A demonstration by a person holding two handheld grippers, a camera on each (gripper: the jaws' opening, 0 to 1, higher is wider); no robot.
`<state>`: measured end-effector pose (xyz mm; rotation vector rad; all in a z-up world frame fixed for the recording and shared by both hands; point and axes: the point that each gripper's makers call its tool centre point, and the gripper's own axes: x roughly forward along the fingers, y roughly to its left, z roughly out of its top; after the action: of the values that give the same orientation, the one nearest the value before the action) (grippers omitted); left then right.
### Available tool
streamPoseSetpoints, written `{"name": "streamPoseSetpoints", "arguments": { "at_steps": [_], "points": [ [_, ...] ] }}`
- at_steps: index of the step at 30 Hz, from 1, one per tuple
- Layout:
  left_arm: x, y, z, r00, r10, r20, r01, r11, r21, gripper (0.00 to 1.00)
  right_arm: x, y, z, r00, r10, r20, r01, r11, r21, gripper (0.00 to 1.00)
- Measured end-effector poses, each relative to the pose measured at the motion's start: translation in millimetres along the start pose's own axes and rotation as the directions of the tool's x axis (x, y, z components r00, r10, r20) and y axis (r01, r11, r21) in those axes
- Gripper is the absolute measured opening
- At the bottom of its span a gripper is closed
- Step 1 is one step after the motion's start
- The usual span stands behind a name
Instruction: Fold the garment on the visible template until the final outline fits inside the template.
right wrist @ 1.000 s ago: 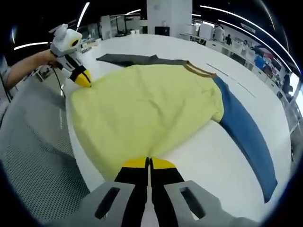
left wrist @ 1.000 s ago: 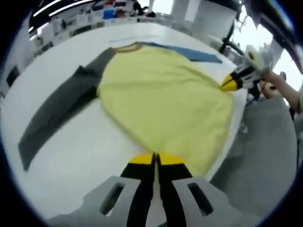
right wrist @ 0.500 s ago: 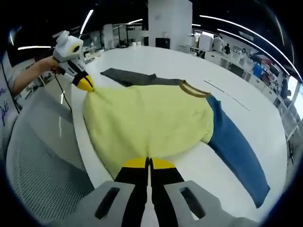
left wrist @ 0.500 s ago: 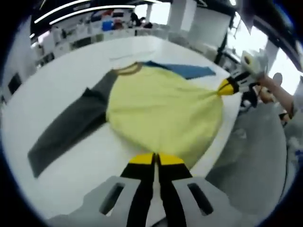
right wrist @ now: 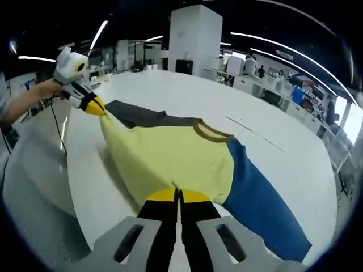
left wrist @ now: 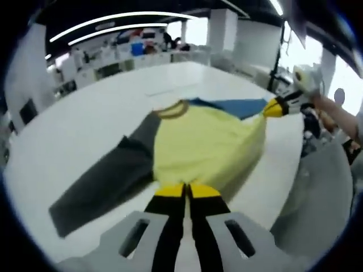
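Lifting the yellow raglan shirt point(left wrist: 204, 150) by its hem corners off the white table point(left wrist: 85, 107), left gripper point(left wrist: 187, 190) and right gripper point(right wrist: 177, 195) each clamp fabric, and should probably carry the hem evenly toward the brown collar point(right wrist: 212, 133), keeping it taut.

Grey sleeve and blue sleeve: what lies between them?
The yellow body of the shirt, with its brown collar, lies between the grey sleeve and the blue sleeve; it shows in both gripper views.
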<state>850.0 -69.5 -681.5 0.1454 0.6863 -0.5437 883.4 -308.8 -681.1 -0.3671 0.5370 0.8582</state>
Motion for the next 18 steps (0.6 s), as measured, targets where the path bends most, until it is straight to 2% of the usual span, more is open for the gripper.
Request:
{"name": "streamPoseSetpoints", "arguments": {
  "at_steps": [4,18],
  "points": [
    [10,10.1,5.1,1.000,0.009,0.001,-0.009,1.000,0.000,0.00,15,-16,7.8,1.000,-0.016,0.017,0.016,1.000,0.006,0.01],
    [44,48.8,20.7,0.998,0.056,0.010,-0.056,0.998,0.021,0.00,66,-52,25.0,0.999,-0.041,-0.004,0.040,0.998,-0.050,0.01]
  ]
}}
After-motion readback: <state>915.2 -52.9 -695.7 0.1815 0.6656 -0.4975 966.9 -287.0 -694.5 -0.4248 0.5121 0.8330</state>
